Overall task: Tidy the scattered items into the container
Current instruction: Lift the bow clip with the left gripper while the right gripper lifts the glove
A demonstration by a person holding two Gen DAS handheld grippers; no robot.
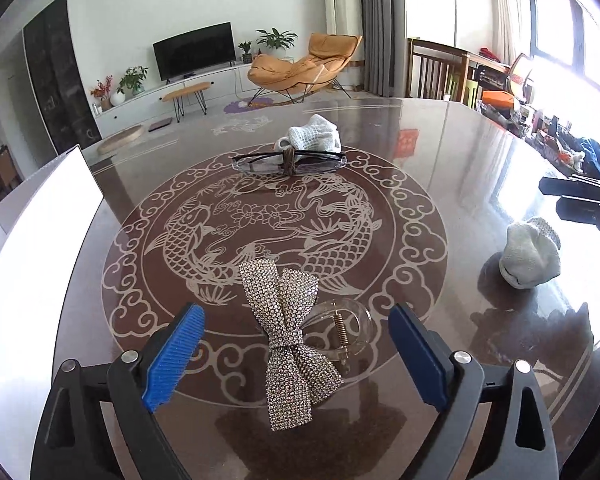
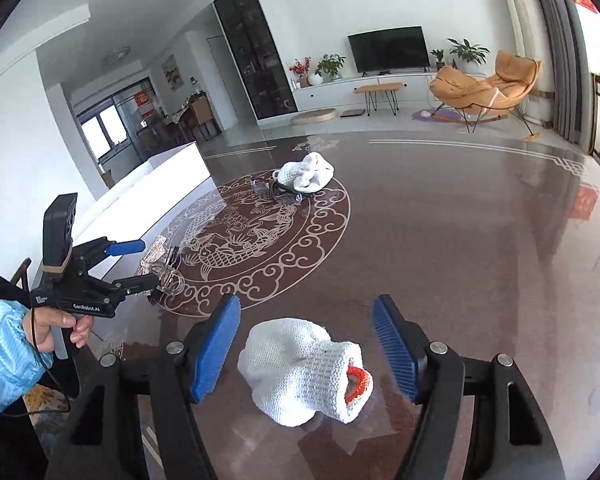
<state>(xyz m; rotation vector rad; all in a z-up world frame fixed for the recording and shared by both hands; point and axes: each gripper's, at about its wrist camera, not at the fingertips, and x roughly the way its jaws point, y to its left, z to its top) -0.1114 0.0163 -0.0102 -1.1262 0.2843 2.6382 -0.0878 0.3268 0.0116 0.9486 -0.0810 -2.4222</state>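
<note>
Silver rhinestone bow clip [image 1: 292,344]; white knitted glove [image 2: 304,376], orange cuff.

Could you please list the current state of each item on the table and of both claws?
Left claw: open, bow hair clip between its pads, untouched.
Right claw: open, near glove between its pads, untouched.
Bow hair clip: lying flat on the table.
Near glove: bunched, orange-trimmed cuff facing the camera.
Far glove: crumpled behind the sunglasses.
Sunglasses: folded, resting on the table.
White container: at the table's left edge; inside hidden.
</note>
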